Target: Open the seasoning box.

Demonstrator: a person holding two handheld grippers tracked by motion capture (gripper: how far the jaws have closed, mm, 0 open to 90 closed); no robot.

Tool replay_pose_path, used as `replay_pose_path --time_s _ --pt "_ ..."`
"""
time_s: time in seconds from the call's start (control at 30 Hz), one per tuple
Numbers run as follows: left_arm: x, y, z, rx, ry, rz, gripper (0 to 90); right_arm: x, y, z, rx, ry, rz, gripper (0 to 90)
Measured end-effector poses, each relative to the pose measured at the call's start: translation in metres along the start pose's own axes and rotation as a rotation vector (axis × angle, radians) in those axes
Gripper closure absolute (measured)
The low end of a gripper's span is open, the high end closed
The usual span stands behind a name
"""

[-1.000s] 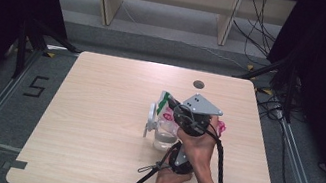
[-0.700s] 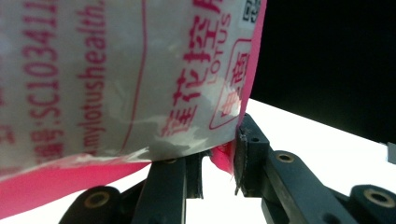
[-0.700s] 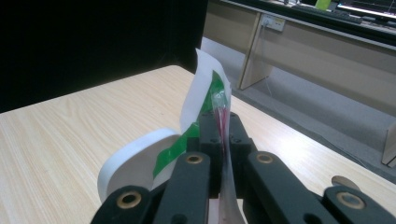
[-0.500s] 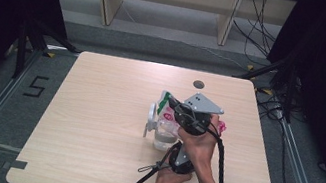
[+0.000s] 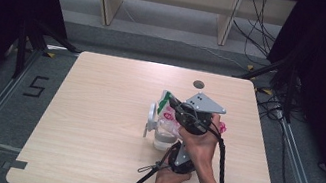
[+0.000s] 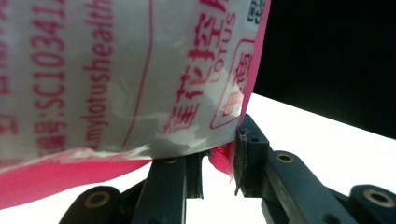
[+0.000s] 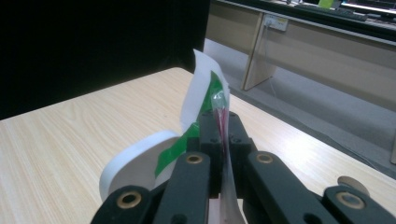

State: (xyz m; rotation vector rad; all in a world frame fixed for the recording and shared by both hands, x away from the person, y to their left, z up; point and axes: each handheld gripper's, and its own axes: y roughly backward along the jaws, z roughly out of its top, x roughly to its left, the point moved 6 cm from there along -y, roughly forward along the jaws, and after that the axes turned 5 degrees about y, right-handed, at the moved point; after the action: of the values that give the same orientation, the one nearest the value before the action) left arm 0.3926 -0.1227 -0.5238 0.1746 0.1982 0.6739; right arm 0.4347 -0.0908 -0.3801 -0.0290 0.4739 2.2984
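Observation:
A clear plastic bag (image 5: 165, 133) with pink edges and red print stands on the table (image 5: 96, 110), right of the middle. My right gripper (image 5: 172, 105) is above it, shut on the bag's thin top edge (image 7: 223, 116). A white and green strip (image 7: 205, 93) rises beside the jaws and curls into a white loop (image 7: 135, 163). Below, my left gripper (image 5: 174, 147) points up at the bag's lower part. In the left gripper view the printed bag (image 6: 130, 74) hangs over the jaws, and my left gripper (image 6: 222, 161) has closed on its pink bottom corner.
A round dark hole (image 5: 198, 84) sits near the table's far edge. Black cable (image 5: 220, 162) trails along the right forearm toward the near edge. Wooden shelving legs (image 5: 108, 0) stand on the floor beyond the table, and black stands flank both sides.

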Motion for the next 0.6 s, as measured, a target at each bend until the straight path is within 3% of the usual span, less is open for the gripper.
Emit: replay_pose_path --time_s 0.03,0.07,0.13,0.37,0.4,0.43,0.5,0.6 --pt "0.0002 0.0001 -0.0004 0.001 -0.006 0.000 75.0 -0.0016 0.0006 -0.0001 0.003 0.018 -0.007 89.6" --pt "0.0000 -0.0002 -0.0006 0.001 -0.005 0.002 75.0 -0.0019 0.0012 -0.0004 0.006 -0.005 -0.016 89.6" --pt "0.0002 -0.0011 -0.0002 0.003 -0.006 -0.012 75.0 -0.0033 0.0007 -0.0007 0.007 -0.006 -0.010 89.6" --pt "0.0014 -0.0018 0.0004 0.003 -0.004 -0.003 75.1 -0.0037 0.0003 -0.0004 0.014 0.006 -0.011 89.6" --pt "0.0017 -0.0026 0.0012 0.002 0.000 -0.003 75.1 -0.0024 0.0010 -0.0001 0.016 -0.009 -0.013 89.6" --pt "0.0026 -0.0035 0.0021 0.005 -0.007 0.001 75.1 -0.0026 0.0007 0.0005 0.014 0.011 -0.009 89.6" --pt "0.0026 -0.0035 0.0049 -0.009 0.035 -0.014 75.1 -0.0044 0.0015 0.0020 0.004 0.016 -0.027 89.6" --pt "0.0019 -0.0029 0.0034 -0.006 -0.011 0.016 75.0 -0.0026 0.0017 0.0038 0.002 0.012 -0.014 89.6"
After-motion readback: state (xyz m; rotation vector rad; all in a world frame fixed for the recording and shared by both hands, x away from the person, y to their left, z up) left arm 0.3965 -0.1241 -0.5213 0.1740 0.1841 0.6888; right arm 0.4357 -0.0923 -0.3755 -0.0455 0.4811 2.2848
